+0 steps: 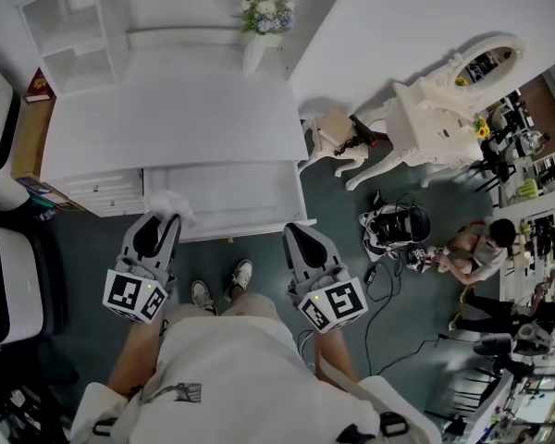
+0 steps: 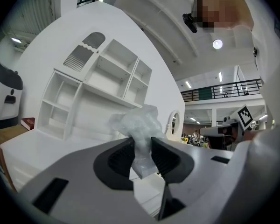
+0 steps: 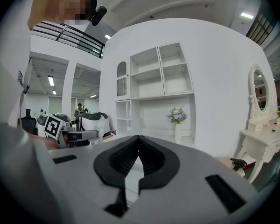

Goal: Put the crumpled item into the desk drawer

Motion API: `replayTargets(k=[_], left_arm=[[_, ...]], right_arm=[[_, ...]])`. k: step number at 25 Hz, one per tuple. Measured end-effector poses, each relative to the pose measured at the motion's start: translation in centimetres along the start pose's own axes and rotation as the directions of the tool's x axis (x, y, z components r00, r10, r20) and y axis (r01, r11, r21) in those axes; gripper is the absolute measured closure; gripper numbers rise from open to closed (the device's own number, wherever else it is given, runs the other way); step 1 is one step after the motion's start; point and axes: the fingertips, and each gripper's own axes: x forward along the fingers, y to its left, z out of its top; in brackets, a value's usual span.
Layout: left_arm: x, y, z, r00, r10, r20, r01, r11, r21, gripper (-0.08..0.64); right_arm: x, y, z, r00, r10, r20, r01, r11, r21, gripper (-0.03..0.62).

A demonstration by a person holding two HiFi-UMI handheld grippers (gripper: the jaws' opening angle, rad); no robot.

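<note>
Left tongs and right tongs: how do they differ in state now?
The left tongs are clamped on the crumpled clear wrap; the right tongs are shut on nothing. The left tongs stand partly apart, around the wrap; the right tongs meet at their tips. Both are grey and face the white desk.

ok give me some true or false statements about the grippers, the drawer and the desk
1. The left hand-held gripper is shut on the crumpled item. True.
2. The right hand-held gripper holds something. False: its jaws are together with nothing between them.
3. The drawer is shut. False: it is pulled out.
4. Flowers stand on the desk. True.
</note>
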Motion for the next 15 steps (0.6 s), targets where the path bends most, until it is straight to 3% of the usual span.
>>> replayTargets(k=[15], left_arm=[[5.3,1.0,2.1,0.996,0.088,0.031,-0.09,0.994,0.057,0.443]], right_arm=[[5.3,-5.9,2.1,0.994,0.094,0.057,-0.094,0.996,0.001,0.583]])
